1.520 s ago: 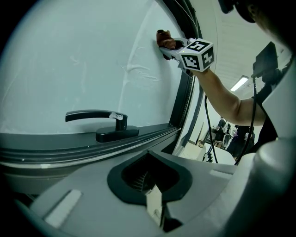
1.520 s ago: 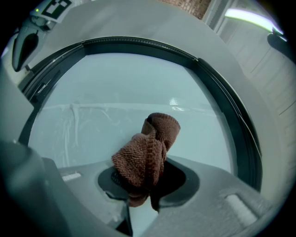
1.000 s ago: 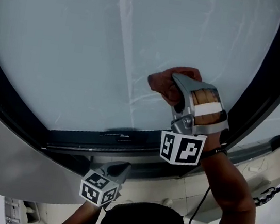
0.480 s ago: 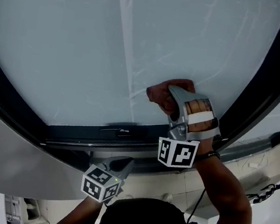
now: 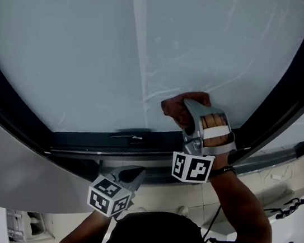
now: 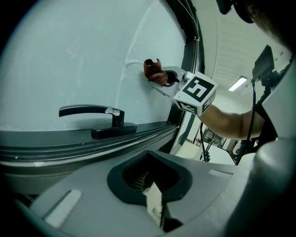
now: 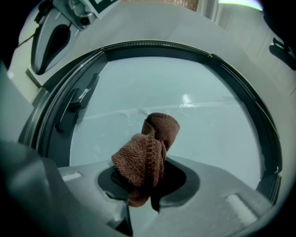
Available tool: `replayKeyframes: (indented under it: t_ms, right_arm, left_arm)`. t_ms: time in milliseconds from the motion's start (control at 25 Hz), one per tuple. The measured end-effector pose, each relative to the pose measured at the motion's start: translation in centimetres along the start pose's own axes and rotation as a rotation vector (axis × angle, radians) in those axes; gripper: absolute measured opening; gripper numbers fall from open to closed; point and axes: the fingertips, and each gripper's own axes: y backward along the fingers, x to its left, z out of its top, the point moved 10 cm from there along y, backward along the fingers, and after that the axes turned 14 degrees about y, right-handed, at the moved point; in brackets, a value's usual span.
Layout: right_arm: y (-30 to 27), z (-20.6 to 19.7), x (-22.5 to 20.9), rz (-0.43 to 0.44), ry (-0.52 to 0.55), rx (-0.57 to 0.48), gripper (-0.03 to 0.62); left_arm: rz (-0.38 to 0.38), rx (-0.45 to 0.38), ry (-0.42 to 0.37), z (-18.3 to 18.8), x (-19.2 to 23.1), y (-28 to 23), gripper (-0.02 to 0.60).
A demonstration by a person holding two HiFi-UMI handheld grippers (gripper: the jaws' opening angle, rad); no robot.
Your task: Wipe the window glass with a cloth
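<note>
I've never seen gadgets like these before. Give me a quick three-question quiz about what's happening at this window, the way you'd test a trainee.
1. Multiple choice: what is the right claw gripping?
A. a sponge
B. a brown cloth
C. a spray bottle

2. True or false: the left claw is pressed against the window glass.

3. Fill in the blank: the dark lever below the glass is the window's ____.

Key
1. B
2. False. It hangs below the window with its jaws together, holding nothing.
3. handle
</note>
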Motion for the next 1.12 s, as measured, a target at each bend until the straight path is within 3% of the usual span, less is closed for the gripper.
replayKeyframes:
  t_ms: [1120]
  right_arm:
    - [0.6,1.5,10.0,0.227,-0.025,-0.015,0.1]
  left_arm:
    - [0.019,0.006,0.012,0.0,0.6,-0.1,0.017]
